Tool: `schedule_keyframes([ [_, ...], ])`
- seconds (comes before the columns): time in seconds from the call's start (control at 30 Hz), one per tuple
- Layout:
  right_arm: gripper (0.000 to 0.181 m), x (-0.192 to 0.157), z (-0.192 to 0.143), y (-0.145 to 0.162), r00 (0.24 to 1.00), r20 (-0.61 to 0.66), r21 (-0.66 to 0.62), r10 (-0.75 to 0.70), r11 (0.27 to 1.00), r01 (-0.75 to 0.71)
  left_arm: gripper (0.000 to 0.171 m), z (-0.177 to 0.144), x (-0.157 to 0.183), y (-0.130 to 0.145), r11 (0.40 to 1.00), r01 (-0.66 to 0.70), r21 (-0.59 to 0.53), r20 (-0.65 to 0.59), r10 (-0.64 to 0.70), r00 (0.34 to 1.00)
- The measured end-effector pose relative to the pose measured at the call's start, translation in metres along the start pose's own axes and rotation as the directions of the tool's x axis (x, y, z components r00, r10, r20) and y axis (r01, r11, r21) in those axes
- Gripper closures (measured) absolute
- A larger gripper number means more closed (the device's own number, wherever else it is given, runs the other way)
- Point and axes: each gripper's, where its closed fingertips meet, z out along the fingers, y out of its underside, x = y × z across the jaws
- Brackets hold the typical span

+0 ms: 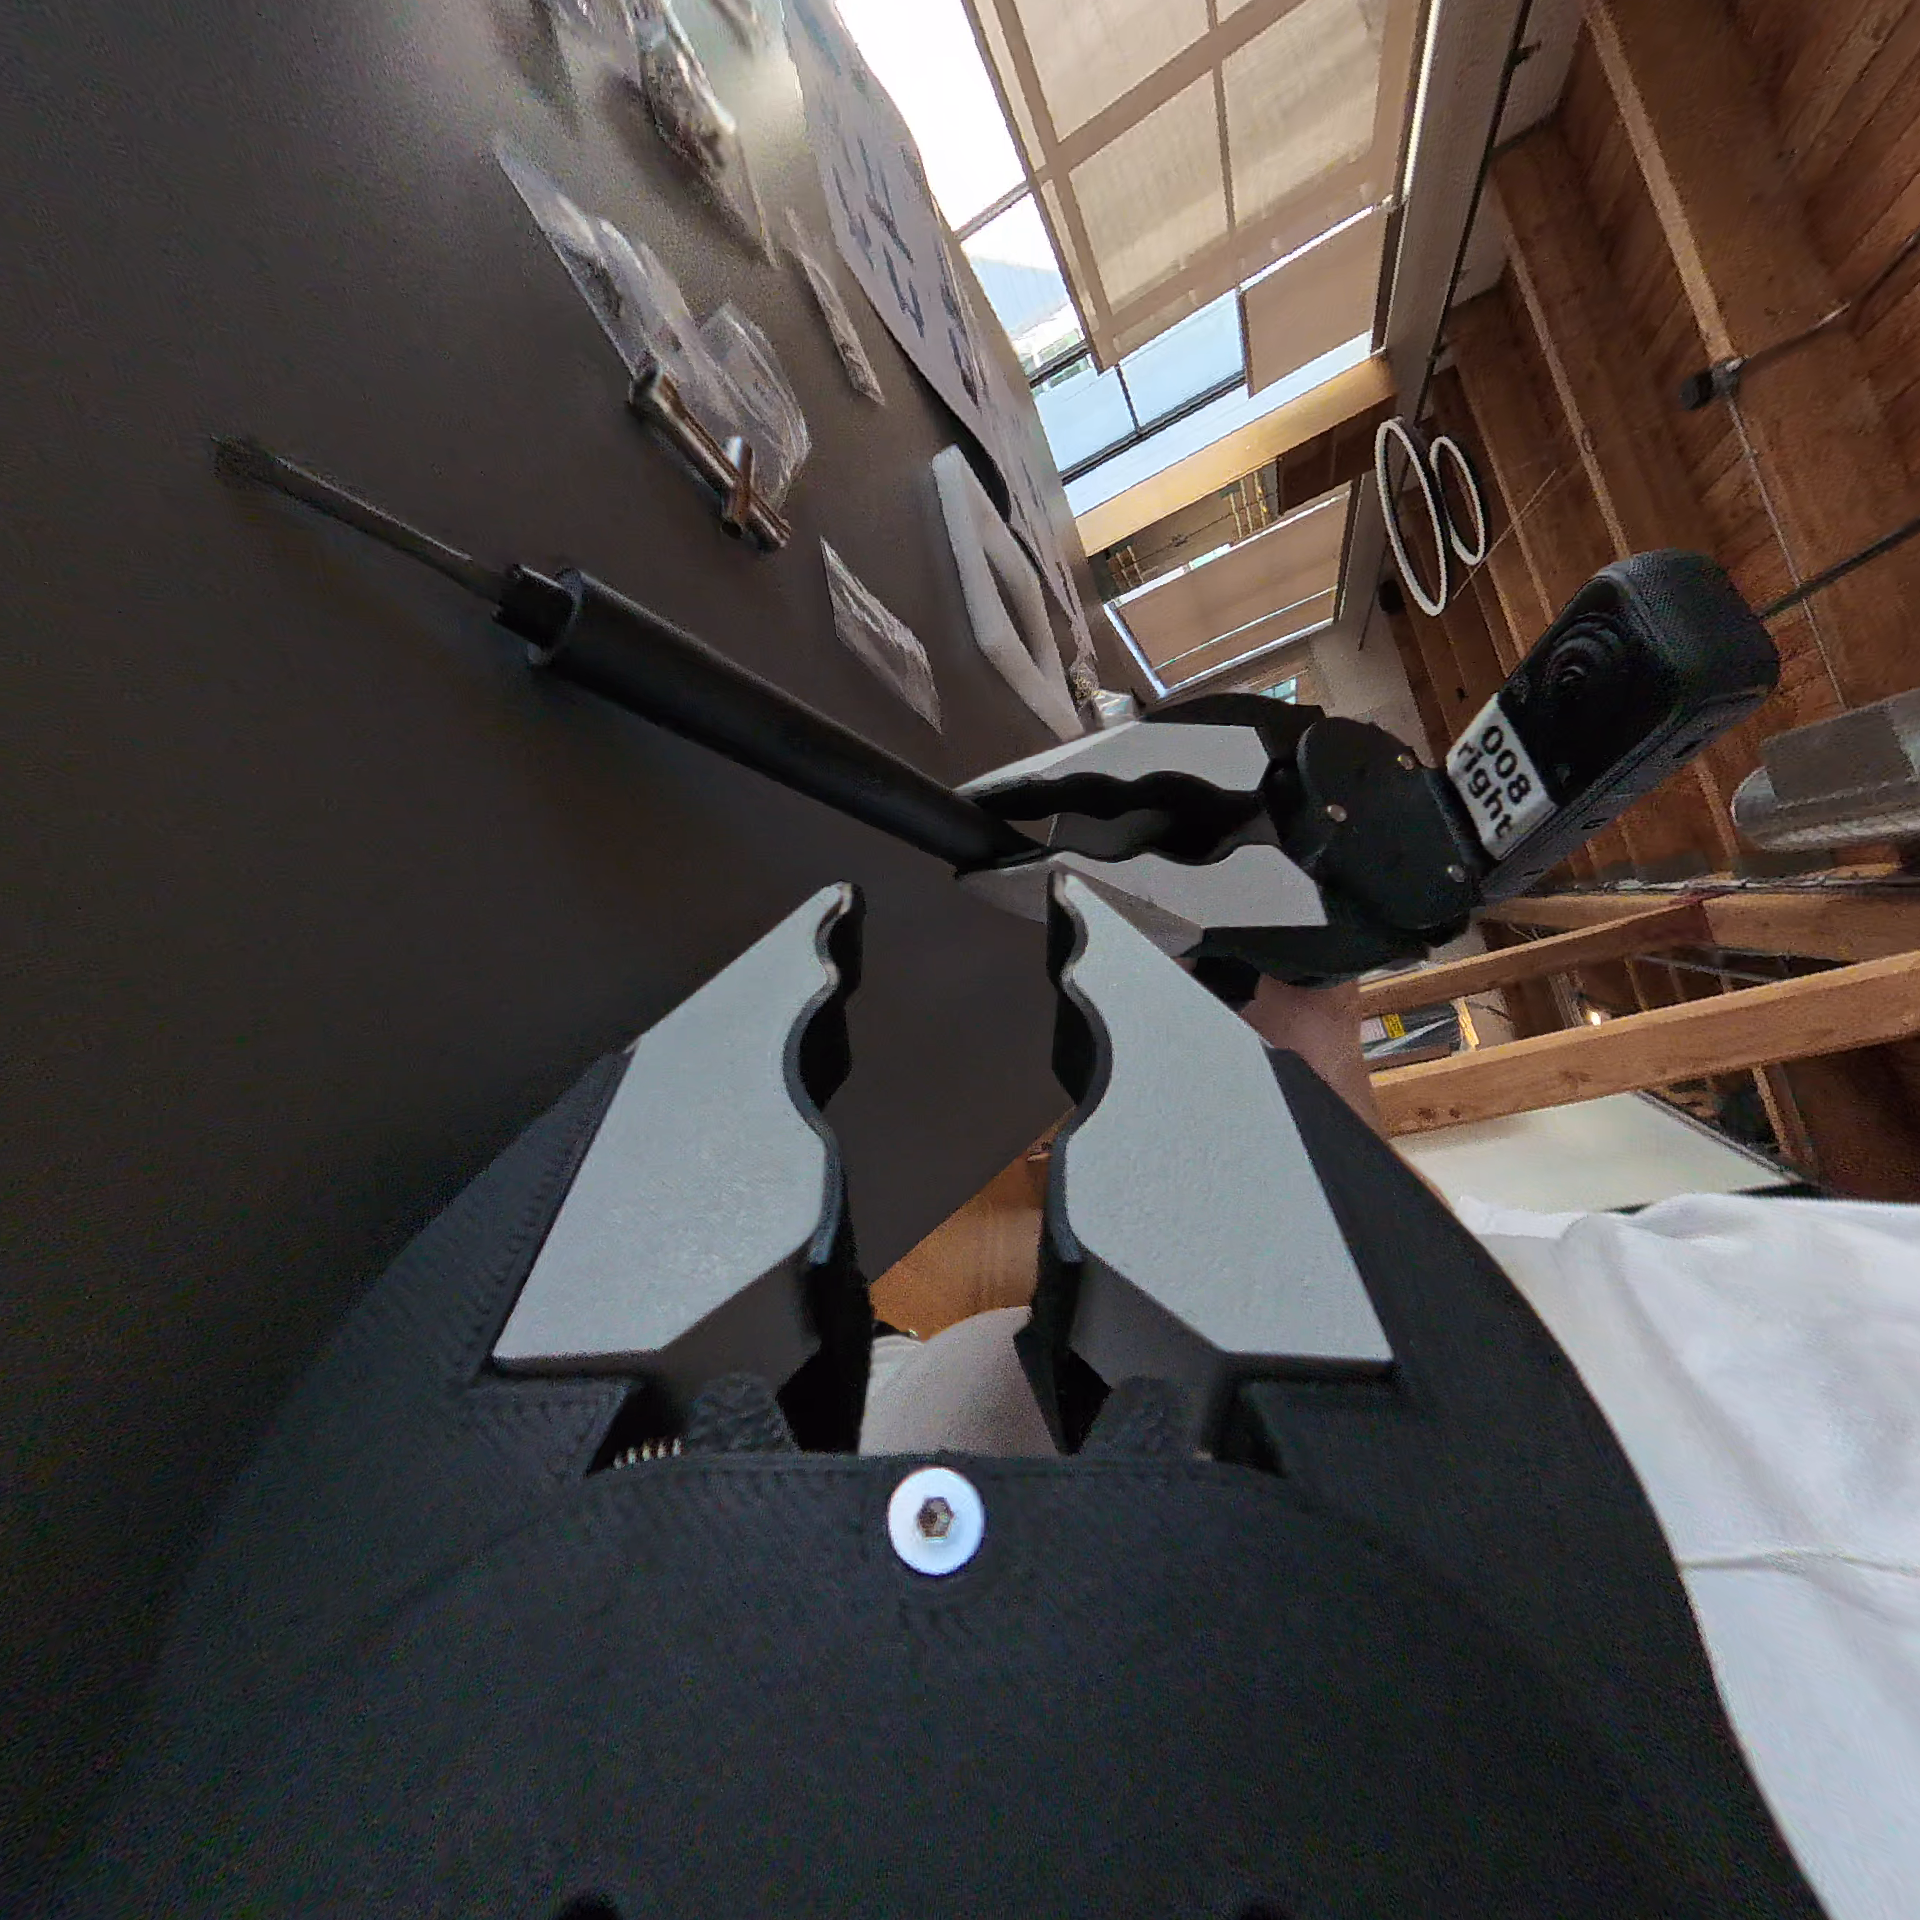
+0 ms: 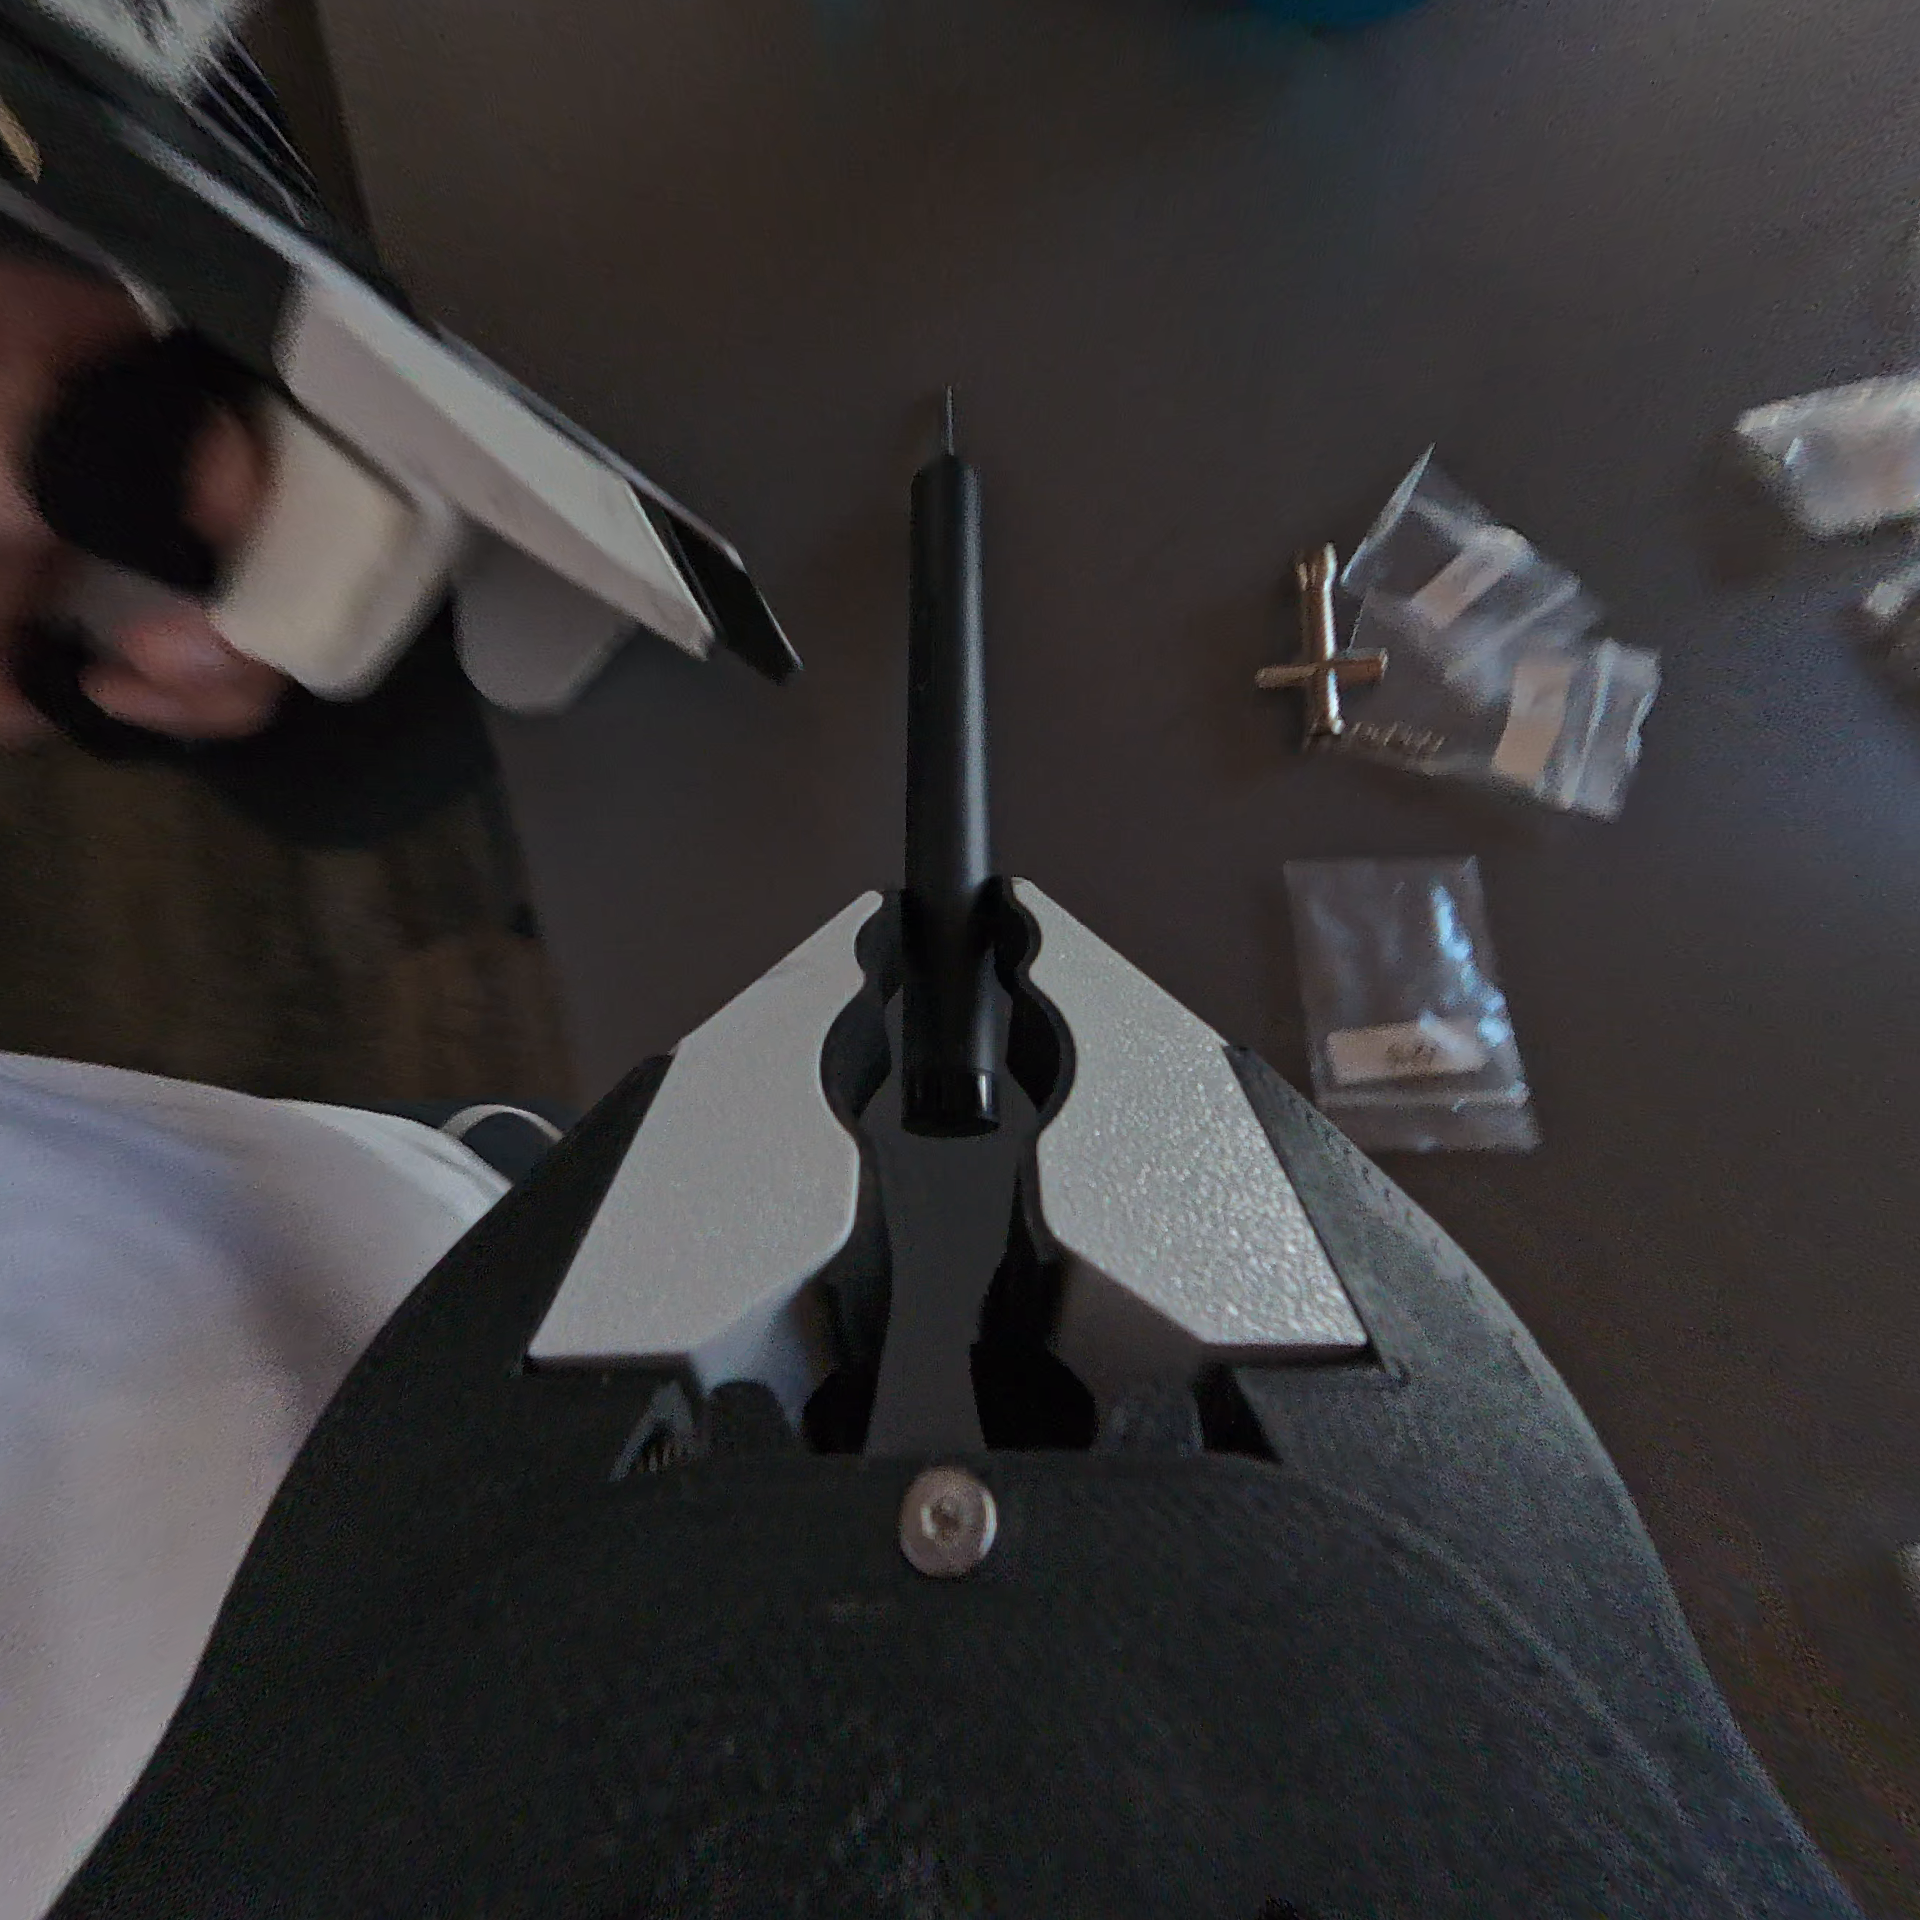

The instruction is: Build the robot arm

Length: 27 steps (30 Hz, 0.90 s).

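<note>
A dark matte table (image 2: 1247, 260) fills most of both views. Beyond it are wooden beams, tall windows and two ring lamps (image 1: 1429, 520).

The right gripper (image 2: 943, 914) pinches a slim black screwdriver (image 2: 943, 675) by the rear part of its handle. Its fingers are closed against both sides, and the butt end sits back between them. The tool points straight ahead along the fingers. In the left wrist view it slants down toward the table, and its thin metal tip is at the surface or just above it; I cannot tell whether it touches.

The left gripper (image 1: 951, 914) holds nothing. Its fingers are spread, and it hangs just beside the right gripper's fingertips, next to the handle but not touching it.

To the right of the screwdriver lies a small cross-shaped metal part (image 2: 1320, 675), touching a clear plastic bag (image 2: 1496, 665). A second small bag (image 2: 1403, 997) lies nearer the right gripper, apart from the tool. Farther along the table are more bags, a white foam piece (image 1: 997, 592) and a printed sheet (image 1: 894, 229).

In my judgement the hold is far back on a long, smooth handle, so a small wrist turn would swing the tip widely. Firm finger pressure and a steady wrist suit this grip, and the spread left fingers are close enough to brace the handle.
</note>
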Motion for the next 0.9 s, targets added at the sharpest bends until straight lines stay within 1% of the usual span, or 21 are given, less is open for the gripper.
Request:
schedule_keyframes([
  [0.03, 0.165, -0.002, -0.006, 0.002, 0.997, 0.039, 0.015, 0.073, 0.997, -0.074, 0.139, 0.008, 0.002, 0.005, 1.000, 0.029, -0.003, 0.013, -0.029, 0.999],
  [0.07, 0.164, -0.004, -0.012, 0.005, 0.988, 0.076, 0.019, 0.136, 0.990, -0.137, 0.138, 0.017, 0.005, 0.009, 0.998, 0.056, -0.002, 0.024, -0.056, 0.998],
  [0.1, 0.165, -0.004, -0.018, 0.009, 0.981, 0.098, 0.022, 0.170, 0.985, -0.173, 0.137, 0.025, 0.007, 0.014, 0.996, 0.084, -0.007, 0.039, -0.084, 0.996],
  [0.17, 0.165, 0.000, -0.029, 0.022, 0.980, 0.107, 0.008, 0.169, 0.985, -0.171, 0.135, 0.043, 0.013, 0.023, 0.992, 0.127, -0.007, 0.054, -0.126, 0.991],
  [0.23, 0.165, 0.004, -0.039, 0.035, 0.975, 0.139, -0.005, 0.175, 0.984, -0.176, 0.143, 0.062, 0.020, 0.034, 0.985, 0.174, -0.007, 0.052, -0.173, 0.984],
  [0.27, 0.165, 0.005, -0.045, 0.040, 0.966, 0.173, -0.003, 0.192, 0.981, -0.194, 0.144, 0.074, 0.027, 0.040, 0.976, 0.217, -0.004, 0.028, -0.217, 0.976],
  [0.3, 0.165, 0.010, -0.051, 0.046, 0.963, 0.181, -0.006, 0.199, 0.980, -0.201, 0.143, 0.085, 0.031, 0.045, 0.966, 0.257, 0.008, 0.022, -0.257, 0.966],
  [0.4, 0.164, 0.023, -0.077, 0.064, 0.959, 0.223, 0.001, 0.172, 0.984, -0.177, 0.149, 0.112, 0.042, 0.057, 0.951, 0.300, 0.079, 0.023, -0.303, 0.953],
  [0.47, 0.165, 0.030, -0.093, 0.075, 0.954, 0.256, 0.011, 0.159, 0.986, -0.167, 0.147, 0.131, 0.051, 0.066, 0.938, 0.328, 0.114, 0.018, -0.332, 0.943],
  [0.53, 0.164, 0.033, -0.107, 0.084, 0.940, 0.300, 0.021, 0.165, 0.984, -0.180, 0.148, 0.150, 0.057, 0.077, 0.933, 0.336, 0.132, 0.046, -0.344, 0.938],
  [0.67, 0.165, 0.035, -0.132, 0.099, 0.916, 0.369, 0.043, 0.155, 0.982, -0.184, 0.142, 0.178, 0.066, 0.089, 0.923, 0.338, 0.185, 0.095, -0.359, 0.929],
  [0.73, 0.164, 0.036, -0.141, 0.109, 0.908, 0.390, 0.050, 0.153, 0.981, -0.187, 0.147, 0.191, 0.071, 0.092, 0.915, 0.345, 0.210, 0.075, -0.367, 0.927],
  [0.77, 0.164, 0.039, -0.145, 0.114, 0.908, 0.390, 0.054, 0.152, 0.981, -0.187, 0.150, 0.198, 0.074, 0.091, 0.911, 0.348, 0.223, 0.047, -0.367, 0.929],
  [0.83, 0.164, 0.045, -0.154, 0.126, 0.905, 0.393, 0.060, 0.163, 0.978, -0.202, 0.154, 0.212, 0.081, 0.096, 0.911, 0.359, 0.202, 0.012, -0.369, 0.929],
  [0.9, 0.164, 0.051, -0.164, 0.135, 0.897, 0.404, 0.078, 0.181, 0.970, -0.231, 0.154, 0.227, 0.087, 0.102, 0.935, 0.316, 0.159, 0.041, -0.326, 0.945],
])
